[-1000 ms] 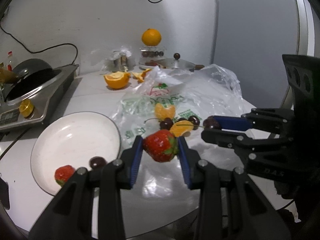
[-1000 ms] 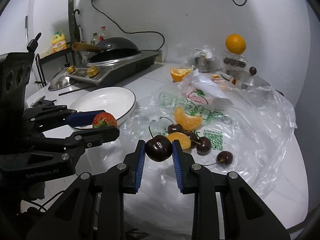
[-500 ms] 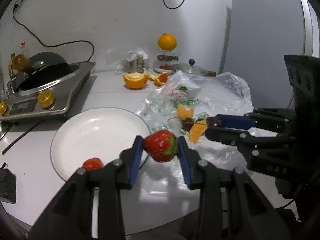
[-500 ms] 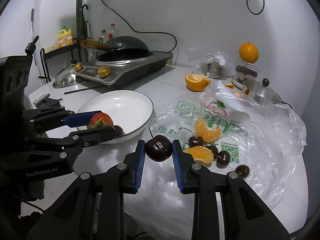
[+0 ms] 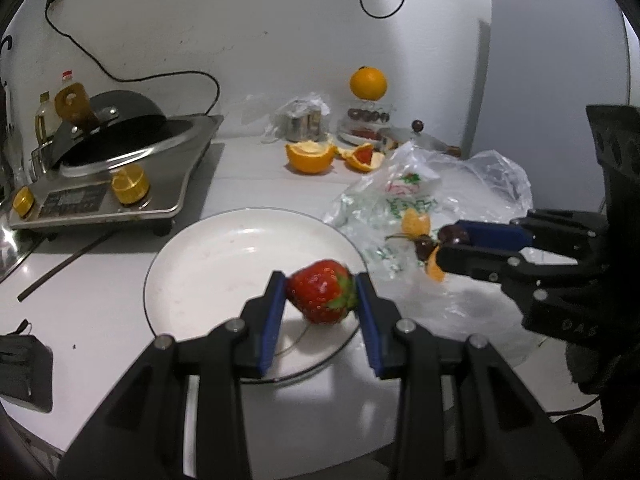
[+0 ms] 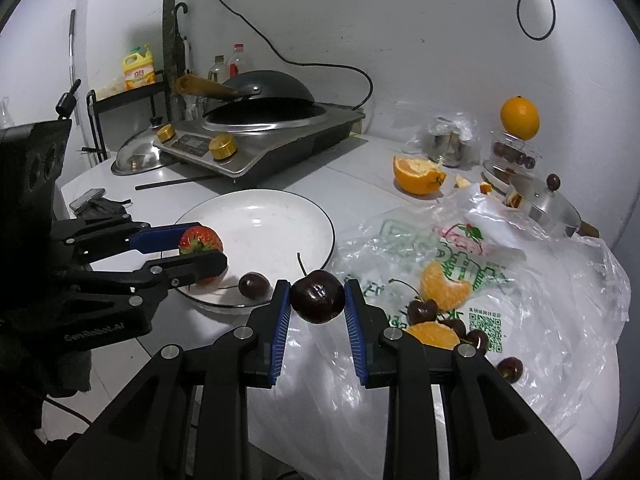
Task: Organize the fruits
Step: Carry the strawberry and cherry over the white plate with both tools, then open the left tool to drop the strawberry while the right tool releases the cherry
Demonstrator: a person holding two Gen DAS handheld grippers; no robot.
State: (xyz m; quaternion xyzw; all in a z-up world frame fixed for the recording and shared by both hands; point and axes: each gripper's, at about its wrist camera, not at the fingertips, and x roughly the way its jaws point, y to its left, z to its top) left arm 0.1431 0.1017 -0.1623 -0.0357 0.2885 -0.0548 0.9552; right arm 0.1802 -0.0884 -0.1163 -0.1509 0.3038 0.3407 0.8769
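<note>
While a strawberry (image 5: 322,296) and a cherry (image 6: 318,296) are carried over the tabletop (image 5: 100,296), both fruits are held clear of the white plate (image 5: 224,248).

The strawberry is pinched across its flanks in the left gripper (image 5: 321,312), narrowly parted, above the plate's near rim; the cherry is clamped by the almost-closed right gripper (image 6: 317,312), just beside the plate's right edge, where another cherry (image 6: 253,285) lies. Both fruits are judged light, soft and easily bruised, the cherry's glossy skin slippery, so grips are best taken at the widest part with gentle pressure. Orange segments (image 6: 445,288) and more cherries are left on the plastic bag (image 6: 520,264) toward the tabletop's right edge.
</note>
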